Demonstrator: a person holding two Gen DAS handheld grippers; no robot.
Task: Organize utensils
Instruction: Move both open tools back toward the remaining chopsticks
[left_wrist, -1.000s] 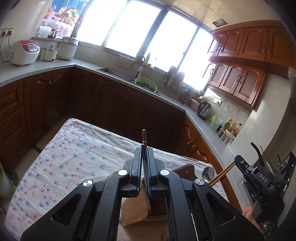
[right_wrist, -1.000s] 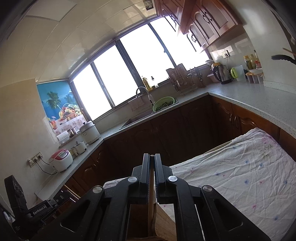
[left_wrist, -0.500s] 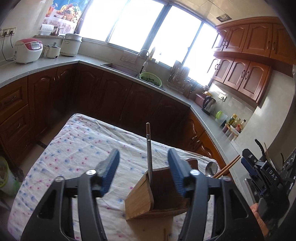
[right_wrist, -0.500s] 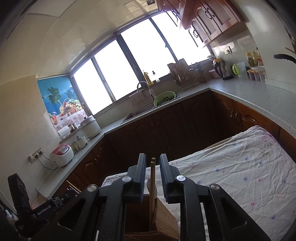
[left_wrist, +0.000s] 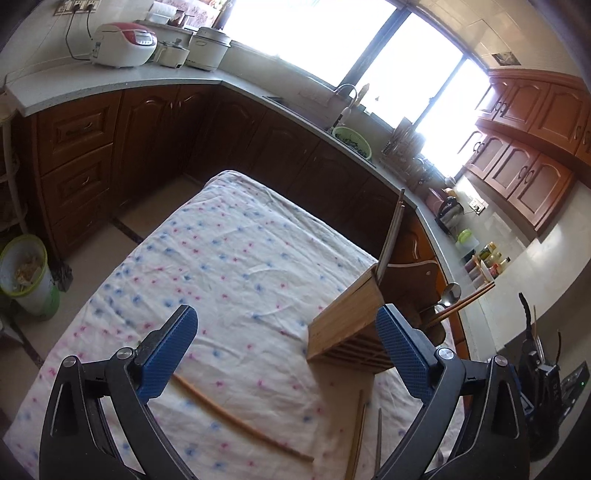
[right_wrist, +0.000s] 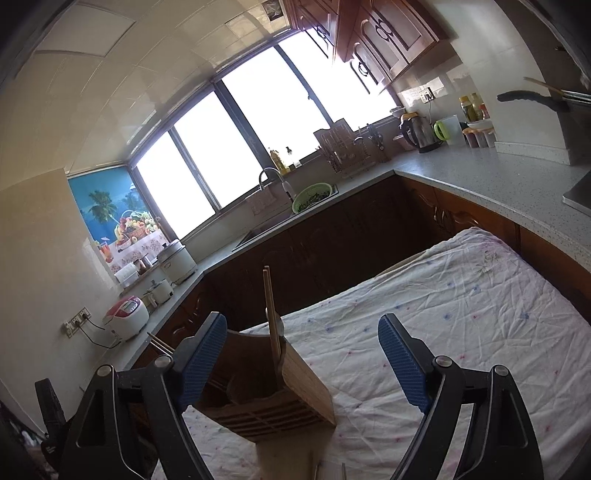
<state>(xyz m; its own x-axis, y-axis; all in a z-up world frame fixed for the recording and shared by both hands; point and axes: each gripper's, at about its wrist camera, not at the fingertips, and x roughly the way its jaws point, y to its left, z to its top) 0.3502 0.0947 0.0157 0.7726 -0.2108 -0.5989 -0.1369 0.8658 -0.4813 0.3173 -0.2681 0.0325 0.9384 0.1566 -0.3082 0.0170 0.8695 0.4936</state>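
**Standing wide over the cloth**

Spreading apart just now, left gripper (left_wrist: 288, 354) pads empty above loose chopsticks (left_wrist: 236, 417). Wooden utensil holder (left_wrist: 347, 321) on the flowered tablecloth (left_wrist: 229, 258), chopsticks upright inside. Right gripper (right_wrist: 301, 356) likewise parting, gripping nothing.

Right gripper (right_wrist: 301, 360), black arms with blue ridged pads, jaws just opened wide, nothing pinched between. Slatted brown wooden utensil box (right_wrist: 284, 391) sits on white cloth with pink and blue dots (right_wrist: 461, 314), by left pad. Thin wooden chopsticks (right_wrist: 270, 314) stand up in box. Small silver thing behind them, maybe spoon. More sticks poke out at box's left (right_wrist: 160, 343).
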